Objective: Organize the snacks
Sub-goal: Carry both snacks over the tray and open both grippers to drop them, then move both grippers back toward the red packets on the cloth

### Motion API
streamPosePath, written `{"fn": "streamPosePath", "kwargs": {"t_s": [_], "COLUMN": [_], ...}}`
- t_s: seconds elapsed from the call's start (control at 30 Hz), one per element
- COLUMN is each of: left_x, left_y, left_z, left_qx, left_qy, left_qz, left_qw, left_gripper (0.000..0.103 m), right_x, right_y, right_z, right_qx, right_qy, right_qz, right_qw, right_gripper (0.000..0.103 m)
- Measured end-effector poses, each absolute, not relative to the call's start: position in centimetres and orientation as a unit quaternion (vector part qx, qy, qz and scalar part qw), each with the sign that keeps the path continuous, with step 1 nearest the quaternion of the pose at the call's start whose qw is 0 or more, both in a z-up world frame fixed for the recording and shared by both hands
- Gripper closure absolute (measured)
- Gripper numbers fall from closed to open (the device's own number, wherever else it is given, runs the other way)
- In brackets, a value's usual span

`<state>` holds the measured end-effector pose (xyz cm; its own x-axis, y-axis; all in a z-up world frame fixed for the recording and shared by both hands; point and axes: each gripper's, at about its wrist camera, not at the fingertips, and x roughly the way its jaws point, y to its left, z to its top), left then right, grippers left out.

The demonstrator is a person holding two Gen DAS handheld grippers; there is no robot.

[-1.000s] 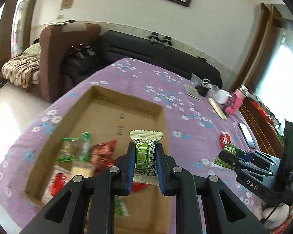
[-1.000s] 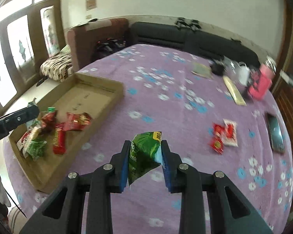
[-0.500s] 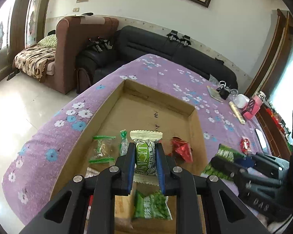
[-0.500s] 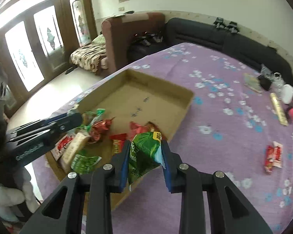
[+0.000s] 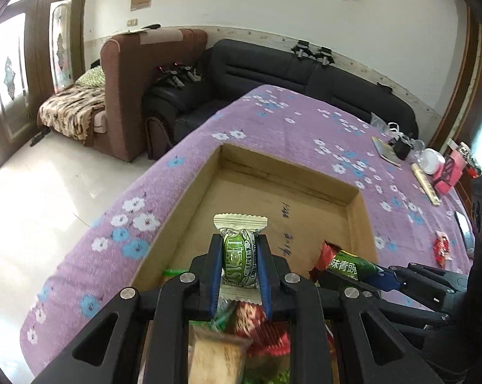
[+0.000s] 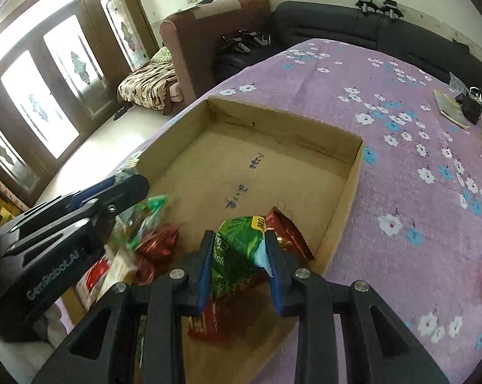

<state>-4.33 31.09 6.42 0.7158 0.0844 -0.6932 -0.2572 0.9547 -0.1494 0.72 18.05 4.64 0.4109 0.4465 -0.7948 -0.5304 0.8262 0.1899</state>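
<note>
your left gripper (image 5: 240, 265) clamps a green candy (image 5: 239, 257), your right gripper (image 6: 241, 260) a green packet (image 6: 237, 252), over the cardboard tray (image 6: 343, 188).

A shallow open cardboard tray (image 6: 343, 198) lies on the purple flowered cloth, its far half bare but for ink marks; a heap of red and green packets (image 6: 151, 243) fills its near left part, with a red wrapper (image 6: 292, 236) by the right wall; a small green-and-white candy (image 5: 239, 260) stands upright above the near end, crimped edge up; a crumpled green bag (image 6: 237, 256) hangs above the near right part; two red packets (image 5: 442, 249) lie on the cloth, well right of the tray.
</note>
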Motion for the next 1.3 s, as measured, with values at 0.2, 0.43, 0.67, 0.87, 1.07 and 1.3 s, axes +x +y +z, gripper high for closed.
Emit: {"fn": "streamPosePath", "kwargs": {"t_s": [0.2, 0.43, 0.67, 0.87, 1.07, 1.3], "left_x": [-4.6, -6.4, -8.1, -9.5, -10.8, -11.7], "left_y": [31.2, 30.7, 29.0, 27.1, 24.6, 21.2], "left_z": [6.8, 8.6, 10.3, 11.5, 12.5, 13.0], "left_qx": [-0.104, -0.085, -0.067, -0.06, -0.05, -0.043], "left_qy": [0.352, 0.323, 0.305, 0.294, 0.287, 0.29], "left_qz": [0.116, 0.138, 0.14, 0.13, 0.115, 0.08], "left_qw": [0.923, 0.933, 0.94, 0.945, 0.95, 0.953], "left_gripper": [0.068, 0.038, 0.033, 0.028, 0.027, 0.024], "right_x": [1.6, 0.8, -1.1, -2.3, -3.1, -4.4], "right_y": [18.4, 17.9, 16.5, 14.1, 10.6, 5.4], "right_z": [4.5, 5.3, 7.2, 8.4, 8.6, 8.3], "right_qx": [-0.045, -0.037, -0.029, -0.013, 0.01, 0.035], "right_qy": [0.451, 0.433, 0.414, 0.404, 0.403, 0.4], "right_qz": [0.293, 0.301, 0.303, 0.295, 0.28, 0.256], "right_qw": [0.842, 0.849, 0.858, 0.866, 0.871, 0.879], "right_gripper": [0.073, 0.067, 0.061, 0.058, 0.056, 0.055]}}
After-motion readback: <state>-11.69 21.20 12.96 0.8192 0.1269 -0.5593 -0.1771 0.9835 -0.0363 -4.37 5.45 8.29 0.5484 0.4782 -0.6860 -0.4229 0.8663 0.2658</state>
